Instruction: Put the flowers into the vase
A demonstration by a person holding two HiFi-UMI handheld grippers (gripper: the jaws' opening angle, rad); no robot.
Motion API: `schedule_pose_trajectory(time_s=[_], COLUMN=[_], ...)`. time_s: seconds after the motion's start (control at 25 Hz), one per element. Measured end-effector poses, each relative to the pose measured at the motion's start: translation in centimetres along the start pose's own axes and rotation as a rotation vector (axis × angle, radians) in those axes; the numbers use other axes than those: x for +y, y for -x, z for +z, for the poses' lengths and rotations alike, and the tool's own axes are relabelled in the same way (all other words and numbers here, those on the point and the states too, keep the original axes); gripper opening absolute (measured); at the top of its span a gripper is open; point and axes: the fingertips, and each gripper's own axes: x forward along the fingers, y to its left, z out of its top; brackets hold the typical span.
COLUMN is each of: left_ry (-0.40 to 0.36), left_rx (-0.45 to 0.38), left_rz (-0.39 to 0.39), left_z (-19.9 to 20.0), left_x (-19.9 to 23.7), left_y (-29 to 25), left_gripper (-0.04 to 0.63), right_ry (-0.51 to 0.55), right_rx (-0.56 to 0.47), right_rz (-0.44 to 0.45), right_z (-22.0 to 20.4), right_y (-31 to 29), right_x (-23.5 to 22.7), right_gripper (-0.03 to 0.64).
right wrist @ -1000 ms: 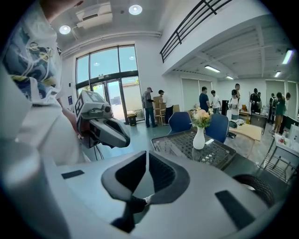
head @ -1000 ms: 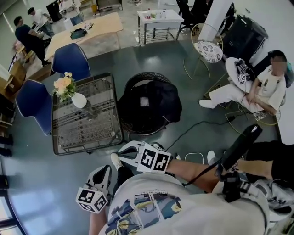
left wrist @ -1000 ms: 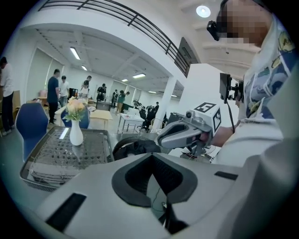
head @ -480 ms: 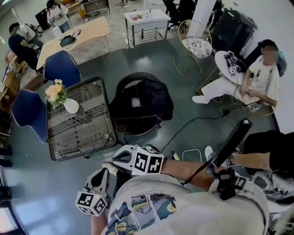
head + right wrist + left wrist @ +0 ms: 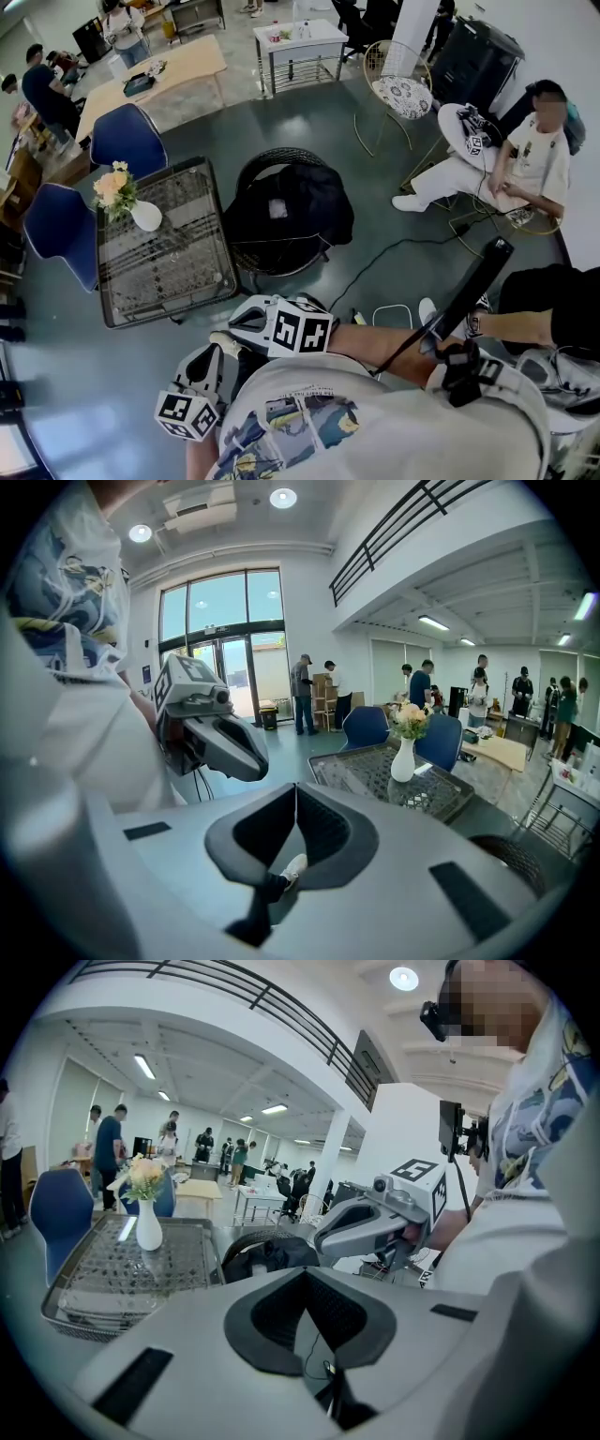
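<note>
One white bulb-shaped vase (image 5: 146,217) stands upright near the far left corner of the single dark mesh-top table (image 5: 178,272). One bunch of peach and cream flowers (image 5: 112,186) is already in it. Two blue plastic chairs (image 5: 124,139) are just beside that end of the table. One round black wicker chair (image 5: 281,153) sits to its right. Both grippers are well apart from the vase, down by the person's body. The left gripper (image 5: 302,1271) has its jaws together on nothing. The right gripper (image 5: 295,787) is closing, its jaws pretty much touching, also with nothing between them.
</note>
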Motion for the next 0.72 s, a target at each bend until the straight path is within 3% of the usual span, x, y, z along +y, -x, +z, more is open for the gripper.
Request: schedule_pose_trajectory(time_s=[0.72], left_ry=[-0.025], left_rx=[-0.055], left_rz=[-0.023], left_z=[1.3], left_x=[-0.7], left_y=[1.6], left_gripper=[0.009], right_ry=[0.028], right_rx=[0.004], right_rz=[0.002], right_z=[0.5], right_y=[0.0], right_x=[1.5], right_gripper=[0.015])
